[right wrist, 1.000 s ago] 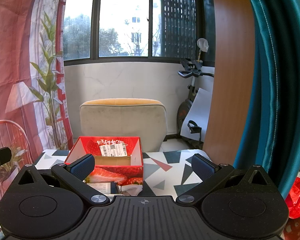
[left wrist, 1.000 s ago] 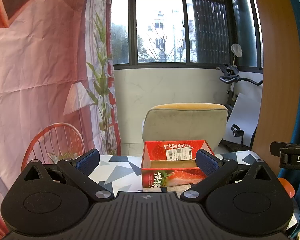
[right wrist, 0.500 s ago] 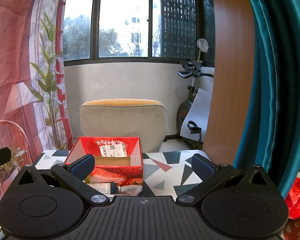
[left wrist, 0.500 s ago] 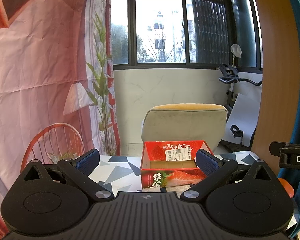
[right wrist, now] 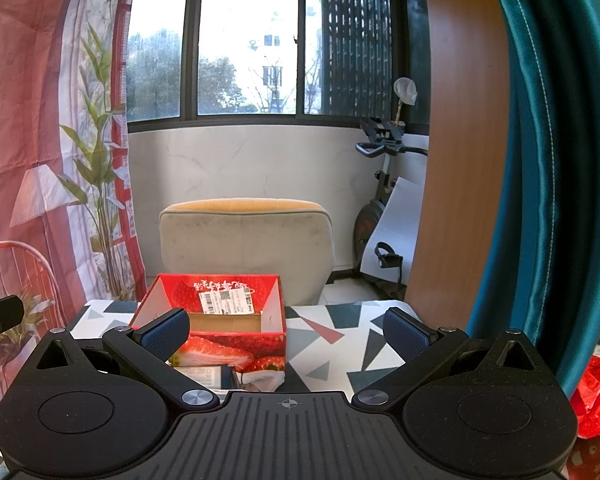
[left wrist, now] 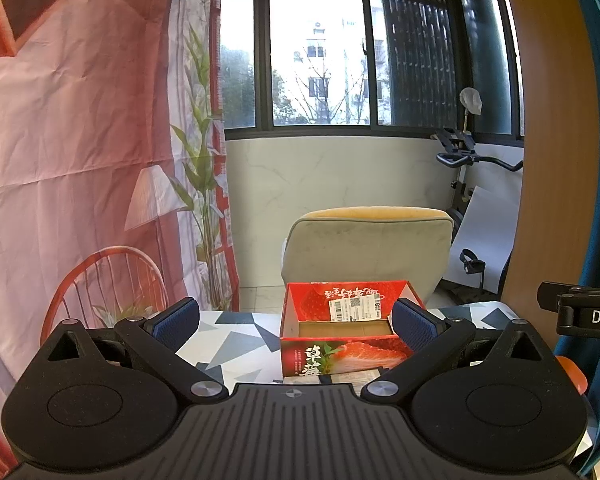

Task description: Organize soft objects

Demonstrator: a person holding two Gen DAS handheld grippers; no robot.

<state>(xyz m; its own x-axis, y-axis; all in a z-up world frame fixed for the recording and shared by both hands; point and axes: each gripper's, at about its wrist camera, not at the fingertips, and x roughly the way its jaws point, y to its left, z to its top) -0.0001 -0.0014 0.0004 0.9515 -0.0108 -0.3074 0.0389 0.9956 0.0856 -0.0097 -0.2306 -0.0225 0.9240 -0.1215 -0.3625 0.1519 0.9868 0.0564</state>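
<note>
An open red strawberry-print cardboard box [left wrist: 342, 354] stands on a table with a triangle-pattern cloth [left wrist: 236, 344]; it also shows in the right wrist view [right wrist: 228, 350]. Its inside looks empty. A white soft item and a small packet [right wrist: 236, 378] lie in front of the box, partly hidden by my right gripper. My left gripper [left wrist: 294, 324] is open and empty, held above the table before the box. My right gripper [right wrist: 286, 332] is open and empty, to the box's right.
A beige chair [left wrist: 366, 248] stands behind the table. A red printed backdrop [left wrist: 80, 160] hangs at left. A wooden post [right wrist: 456, 160] and teal curtain [right wrist: 560, 160] stand at right, with a red bag [right wrist: 598, 398] below. An exercise bike [right wrist: 384, 200] is by the window.
</note>
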